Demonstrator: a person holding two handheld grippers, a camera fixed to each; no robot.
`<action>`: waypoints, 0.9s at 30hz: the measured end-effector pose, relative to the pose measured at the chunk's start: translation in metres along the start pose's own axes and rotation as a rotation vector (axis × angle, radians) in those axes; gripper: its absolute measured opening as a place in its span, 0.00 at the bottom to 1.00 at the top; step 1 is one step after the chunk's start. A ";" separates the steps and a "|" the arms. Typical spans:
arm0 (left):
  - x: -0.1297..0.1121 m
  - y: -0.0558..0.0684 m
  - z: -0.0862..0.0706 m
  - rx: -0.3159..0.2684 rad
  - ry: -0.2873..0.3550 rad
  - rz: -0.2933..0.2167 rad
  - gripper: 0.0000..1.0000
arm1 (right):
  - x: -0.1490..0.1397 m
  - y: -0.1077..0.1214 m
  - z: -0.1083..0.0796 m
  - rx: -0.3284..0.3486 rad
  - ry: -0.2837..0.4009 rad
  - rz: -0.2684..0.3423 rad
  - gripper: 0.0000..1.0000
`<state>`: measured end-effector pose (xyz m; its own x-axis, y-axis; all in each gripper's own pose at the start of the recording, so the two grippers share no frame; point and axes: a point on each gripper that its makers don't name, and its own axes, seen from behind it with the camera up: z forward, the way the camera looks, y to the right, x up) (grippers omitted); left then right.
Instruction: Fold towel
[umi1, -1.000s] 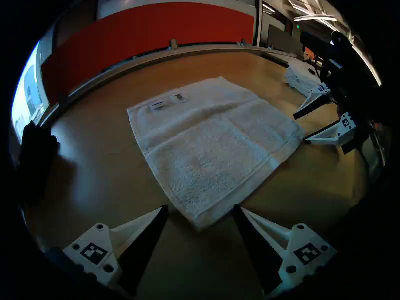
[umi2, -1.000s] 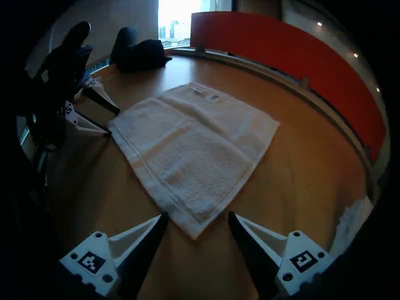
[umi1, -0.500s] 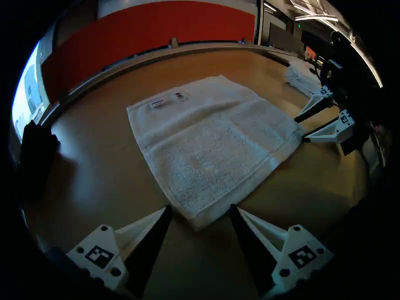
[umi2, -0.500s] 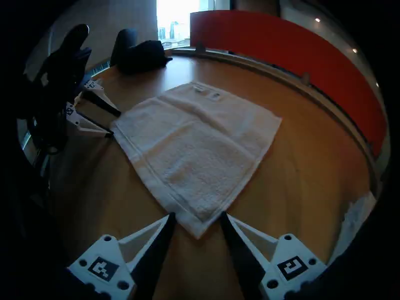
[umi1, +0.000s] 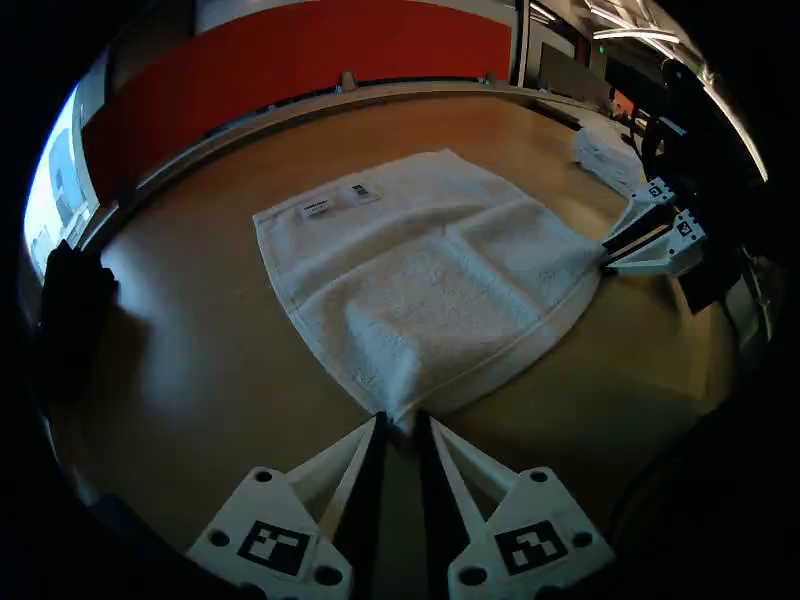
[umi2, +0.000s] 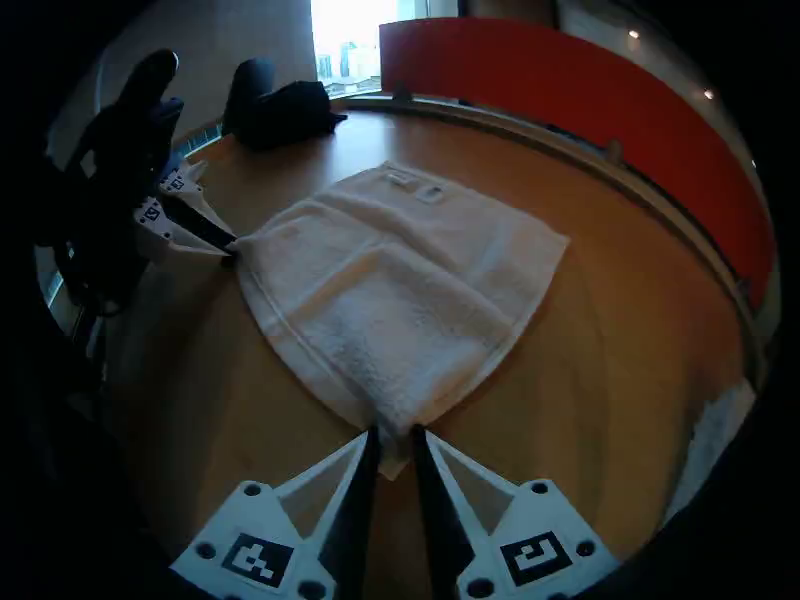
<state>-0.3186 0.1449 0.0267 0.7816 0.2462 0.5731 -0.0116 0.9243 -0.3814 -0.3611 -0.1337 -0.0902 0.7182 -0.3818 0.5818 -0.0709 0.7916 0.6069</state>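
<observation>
The left gripper (umi1: 400, 428) and right gripper (umi2: 393, 445), whose fingers stood wide apart a moment ago, now have them closed to a narrow gap, each pinching a corner of the towel (umi1: 430, 270). The towel lies on the worktop (umi1: 200, 330), its edge between those corners now puckered.

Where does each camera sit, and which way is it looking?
Left gripper view: it rides on the left gripper and looks forward across the table at the towel; its own two fingers, at the bottom, pinch a towel corner.
Right gripper view: it rides on the right gripper and looks across the towel from another corner; its own fingers pinch that corner.
Shared: the towel, the table and the red panel; each view also shows the other gripper farther off, at a towel corner.
</observation>
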 end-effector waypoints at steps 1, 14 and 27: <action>0.000 0.000 0.000 0.001 -0.001 -0.002 0.18 | 0.000 -0.002 0.000 0.006 -0.001 0.001 0.21; 0.009 -0.001 -0.009 0.007 -0.006 -0.055 0.13 | 0.017 -0.007 -0.013 0.001 0.049 0.024 0.18; 0.036 0.003 -0.044 0.006 0.038 -0.090 0.13 | 0.048 0.003 -0.044 -0.035 0.103 -0.006 0.18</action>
<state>-0.2635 0.1438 0.0145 0.8030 0.1510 0.5765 0.0559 0.9440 -0.3251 -0.2961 -0.1287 -0.0842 0.7857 -0.3367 0.5189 -0.0437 0.8065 0.5896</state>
